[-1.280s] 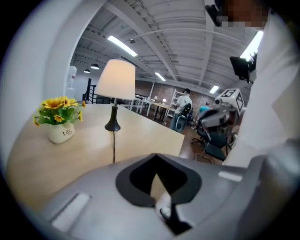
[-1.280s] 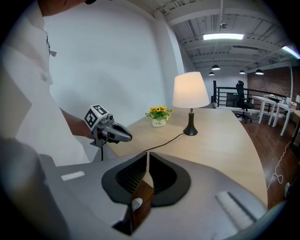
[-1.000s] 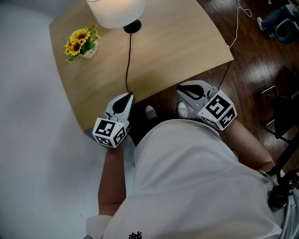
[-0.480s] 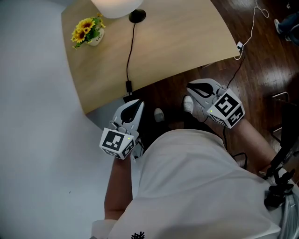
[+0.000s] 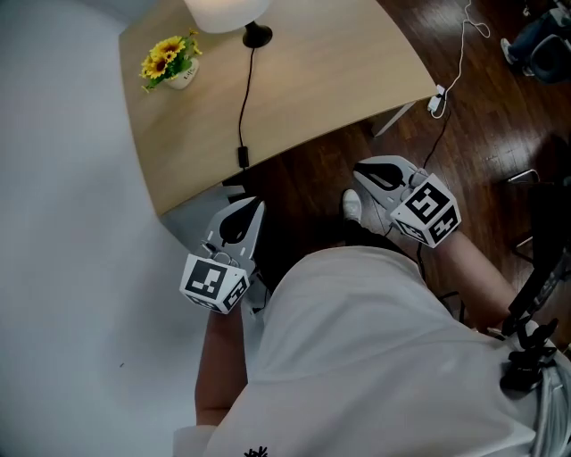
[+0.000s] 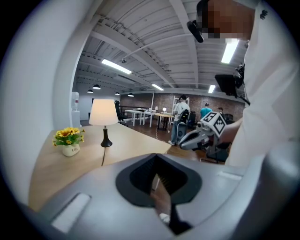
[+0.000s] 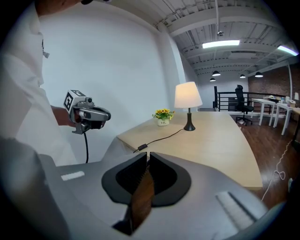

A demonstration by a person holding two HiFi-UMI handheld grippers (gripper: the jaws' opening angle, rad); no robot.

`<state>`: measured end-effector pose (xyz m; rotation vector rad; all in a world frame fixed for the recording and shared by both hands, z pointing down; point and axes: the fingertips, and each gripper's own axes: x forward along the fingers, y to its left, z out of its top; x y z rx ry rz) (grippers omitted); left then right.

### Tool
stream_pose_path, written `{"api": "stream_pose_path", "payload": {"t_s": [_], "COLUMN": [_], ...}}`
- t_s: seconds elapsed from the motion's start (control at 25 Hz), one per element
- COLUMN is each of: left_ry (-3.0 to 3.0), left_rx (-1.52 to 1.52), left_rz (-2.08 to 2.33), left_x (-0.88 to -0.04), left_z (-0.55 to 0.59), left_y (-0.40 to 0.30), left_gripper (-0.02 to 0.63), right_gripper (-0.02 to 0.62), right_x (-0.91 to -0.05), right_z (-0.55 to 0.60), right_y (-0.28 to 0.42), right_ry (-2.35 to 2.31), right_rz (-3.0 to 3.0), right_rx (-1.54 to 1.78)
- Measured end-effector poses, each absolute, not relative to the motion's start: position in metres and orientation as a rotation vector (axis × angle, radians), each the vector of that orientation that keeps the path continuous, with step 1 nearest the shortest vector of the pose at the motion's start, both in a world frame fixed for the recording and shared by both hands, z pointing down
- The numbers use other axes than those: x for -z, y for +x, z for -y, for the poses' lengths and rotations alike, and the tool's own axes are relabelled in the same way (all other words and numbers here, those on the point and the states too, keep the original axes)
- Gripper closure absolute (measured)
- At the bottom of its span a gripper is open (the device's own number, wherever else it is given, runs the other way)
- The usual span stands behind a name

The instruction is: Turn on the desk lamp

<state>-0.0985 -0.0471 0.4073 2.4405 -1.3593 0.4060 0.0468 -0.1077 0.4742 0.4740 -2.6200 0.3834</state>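
A person in a white shirt (image 5: 357, 357) stands at the near edge of a pale wooden table (image 5: 330, 71), a two-jaw gripper in each hand, both held off the tabletop above a dark wood floor (image 5: 482, 134). The desk lamp (image 5: 223, 11) stands upright at the table's far end, its cream shade over a slim black base, just beside a small white pot of sunflowers (image 5: 169, 61). Whether the lamp is lit cannot be told. Its black cord (image 5: 244, 98) runs straight back along the tabletop toward the person and carries an inline switch (image 5: 242, 156) lying close to the table's near edge. The left gripper (image 5: 252, 207) hovers just short of that edge, pointing toward the switch without touching it. Its jaws are drawn together to a thin slit and hold nothing. The right gripper (image 5: 359, 176) is off to the side over the floor, near the person's white shoe (image 5: 353, 206) and well apart from the lamp. Its jaws are likewise closed to a sliver, with only floorboards showing through. A white cable with a plug (image 5: 436, 101) trails off the table's right-hand edge.
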Motion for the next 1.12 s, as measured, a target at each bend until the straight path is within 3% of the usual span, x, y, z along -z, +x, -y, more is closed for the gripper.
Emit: {"api": "stream_pose_path", "payload": {"t_s": [0.68,1.12], "left_ry": [2.523,2.506], "left_rx": [-0.239,-0.186], "left_rz": [1.353,1.388], "left_x": [-0.392,-0.374], "left_z": [-0.134,-0.156], "left_y": [-0.142,-0.127], "left_gripper": [0.588,0.588], "right_gripper": [0.578,0.577], "right_x": [-0.43,-0.401], "right_z": [-0.091,-0.113], "right_y": [-0.013,0.013], "right_ry": [0.544,0.531], "right_rz": [2.617,2.675], "right_rx": [-0.314,-0.287]}}
